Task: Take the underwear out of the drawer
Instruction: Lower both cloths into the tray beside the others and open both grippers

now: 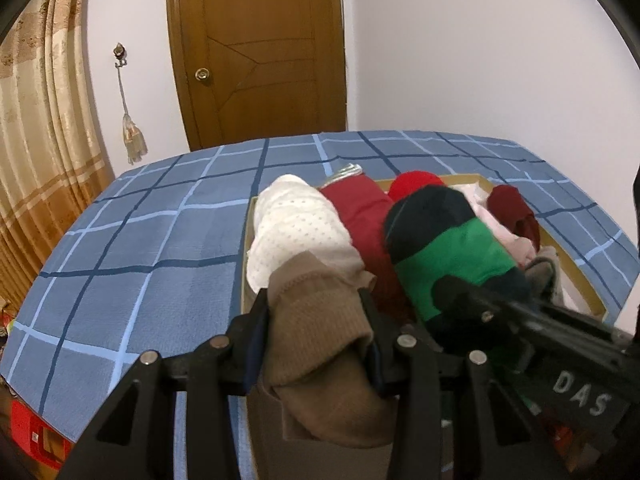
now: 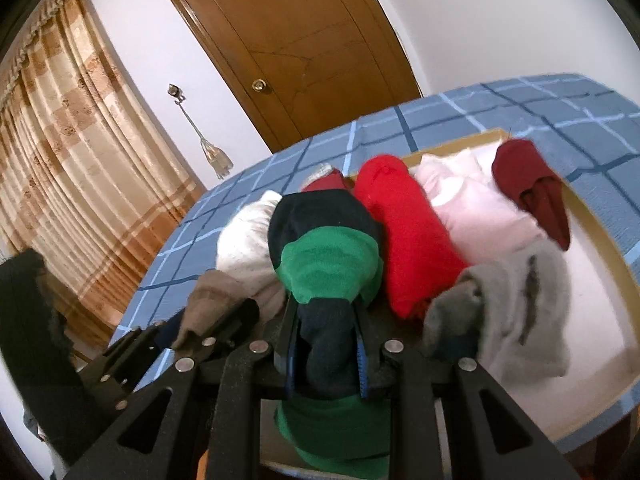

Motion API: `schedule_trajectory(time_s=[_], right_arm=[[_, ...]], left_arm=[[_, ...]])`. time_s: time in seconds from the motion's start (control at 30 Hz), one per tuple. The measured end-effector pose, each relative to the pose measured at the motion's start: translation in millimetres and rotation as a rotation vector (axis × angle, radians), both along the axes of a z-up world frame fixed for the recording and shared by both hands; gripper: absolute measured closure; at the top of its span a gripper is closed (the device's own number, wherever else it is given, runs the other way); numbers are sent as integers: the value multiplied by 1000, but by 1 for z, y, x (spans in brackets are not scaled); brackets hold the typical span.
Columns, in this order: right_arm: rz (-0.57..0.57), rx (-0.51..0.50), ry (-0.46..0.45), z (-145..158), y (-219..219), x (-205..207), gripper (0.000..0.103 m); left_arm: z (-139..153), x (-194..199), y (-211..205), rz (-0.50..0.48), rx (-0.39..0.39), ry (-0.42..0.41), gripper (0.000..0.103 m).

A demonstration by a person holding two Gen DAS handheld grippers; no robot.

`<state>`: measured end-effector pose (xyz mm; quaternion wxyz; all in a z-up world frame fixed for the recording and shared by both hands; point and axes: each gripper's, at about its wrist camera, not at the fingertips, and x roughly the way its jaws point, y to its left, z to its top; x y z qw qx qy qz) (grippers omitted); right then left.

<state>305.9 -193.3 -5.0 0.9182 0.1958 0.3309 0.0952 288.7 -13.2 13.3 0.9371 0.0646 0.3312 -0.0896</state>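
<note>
A shallow wooden drawer [image 1: 576,276] [image 2: 456,148] lies on a blue checked bed [image 1: 132,240] [image 2: 540,108], full of rolled underwear. My left gripper [image 1: 316,300] is shut on a tan brown rolled piece [image 1: 320,344], which hangs between its fingers at the drawer's near left corner. My right gripper [image 2: 326,312] is shut on a green and navy roll [image 2: 332,264] [image 1: 448,240] in the middle of the row. It enters the left wrist view from the right [image 1: 472,300]. The left gripper shows at lower left in the right wrist view [image 2: 224,320].
Still in the drawer: a white dotted roll [image 1: 296,224], a dark red piece [image 1: 364,216], a bright red roll [image 2: 404,224], pink-white pieces [image 2: 476,204], a maroon piece [image 2: 532,184], a grey piece [image 2: 516,308]. Behind the bed stand a wooden door [image 1: 260,48] and a curtain [image 1: 40,140].
</note>
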Motion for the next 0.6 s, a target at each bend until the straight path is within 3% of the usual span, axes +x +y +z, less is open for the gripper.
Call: schedule_trajectory(time_s=[0.43, 0.53, 0.6], right_arm=[[-5, -35, 4, -22, 4, 14, 78], [-10, -33, 6, -24, 4, 14, 77], [-2, -44, 11, -24, 6, 14, 73]], left_arm=[[-22, 8, -4, 9, 51, -27, 59], [-21, 8, -3, 20, 47, -20, 55], [-21, 9, -3, 19, 54, 2, 46]])
